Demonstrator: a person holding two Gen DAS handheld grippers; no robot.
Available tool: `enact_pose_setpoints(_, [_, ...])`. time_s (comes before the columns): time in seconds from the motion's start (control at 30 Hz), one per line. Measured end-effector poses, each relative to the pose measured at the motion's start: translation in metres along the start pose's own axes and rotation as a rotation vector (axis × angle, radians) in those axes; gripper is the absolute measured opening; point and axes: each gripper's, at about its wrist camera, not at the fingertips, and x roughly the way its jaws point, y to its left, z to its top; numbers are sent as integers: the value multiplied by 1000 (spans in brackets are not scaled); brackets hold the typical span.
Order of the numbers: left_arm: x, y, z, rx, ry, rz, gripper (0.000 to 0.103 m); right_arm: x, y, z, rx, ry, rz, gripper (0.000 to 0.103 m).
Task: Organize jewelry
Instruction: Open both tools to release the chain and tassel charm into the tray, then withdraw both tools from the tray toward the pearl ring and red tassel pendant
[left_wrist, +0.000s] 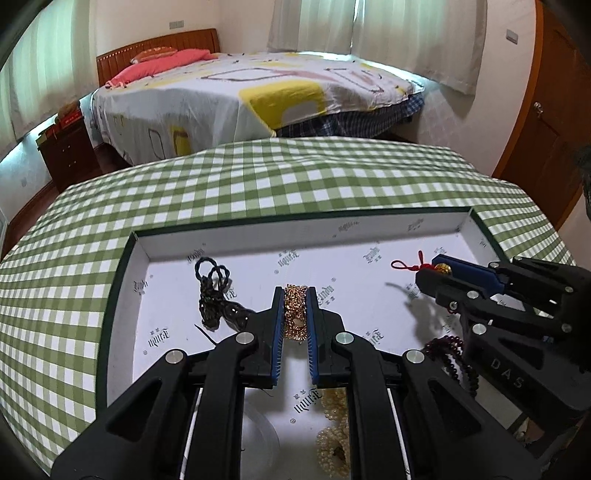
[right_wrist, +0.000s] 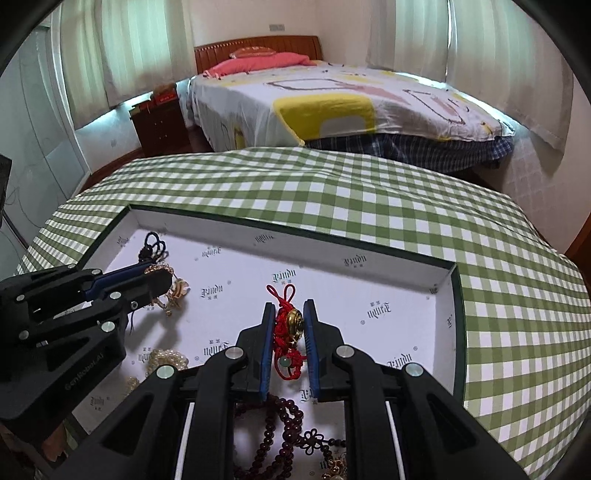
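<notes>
A shallow white-lined box (left_wrist: 258, 240) with a dark green rim sits on the green checked tablecloth. My left gripper (left_wrist: 295, 291) is shut on a gold chain ornament (left_wrist: 294, 314); it also shows in the right wrist view (right_wrist: 162, 275). My right gripper (right_wrist: 290, 304) is shut on a red knotted cord charm with a gold pendant (right_wrist: 291, 326); it also shows in the left wrist view (left_wrist: 432, 267). A black cord necklace (left_wrist: 212, 291) lies at the box's left. Dark red beads (right_wrist: 284, 417) and pearl strands (left_wrist: 332, 439) lie near the box's front.
The box's far wall (right_wrist: 295, 230) and right wall (right_wrist: 456, 317) bound the jewelry. The tablecloth (left_wrist: 258, 181) stretches beyond the box. A bed (left_wrist: 258, 85) and a wooden nightstand (left_wrist: 66, 147) stand behind the table.
</notes>
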Motion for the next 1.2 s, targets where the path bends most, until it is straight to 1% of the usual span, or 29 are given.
enact_pose_setpoints(0.17, [4,-2,-2,4,18,-7,12,5,1,0,-8,32,-2,17])
enact_pose_setpoints(0.27, [5,-3,-3,3,29,-9,12,6,2,0,-9,36,-4,21])
enact_pose_setpoints(0.3, [5,-4,-2,3,30,-8,12,6,1,0,-9,36,-5,25])
enact_pose_setpoints(0.33, [4,-4,-2,1,27,-5,13,6,1,0,-9,36,-5,31])
enact_pose_setpoints(0.4, [3,-5,-1,2,21,-1,18,5,1,0,-10,32,-8,35])
enact_pose_setpoints(0.43, [3,-6,0,3,19,1,23,4,2,0,-12,26,-8,35])
enact_pose_setpoints(0.47, [2,-6,-1,6,17,4,25,4,2,1,-12,23,-9,35])
enact_pose_setpoints(0.57, [0,-7,-1,13,9,9,28,1,1,0,-9,3,-8,35])
enact_pose_setpoints(0.63, [-5,-7,-2,15,-6,9,33,-3,1,-1,-8,-14,-7,35])
enact_pose_setpoints(0.67, [-7,-8,-2,15,-15,8,39,-5,1,-1,-7,-24,-8,35])
enact_pose_setpoints(0.83, [-25,-10,-1,27,-81,11,51,-18,0,-3,-2,-76,-7,35])
enact_pose_setpoints(0.97, [-43,-9,0,18,-138,4,52,-33,-1,-4,7,-124,-9,36])
enact_pose_setpoints(1.07, [-62,-8,-2,5,-204,2,54,-51,-3,-5,19,-172,-9,38])
enact_pose_setpoints(1.1, [-71,-8,-4,4,-235,5,55,-57,-3,-6,21,-185,-11,38])
enact_pose_setpoints(1.2, [-91,-12,-11,13,-294,24,55,-77,-5,-10,24,-228,-15,40])
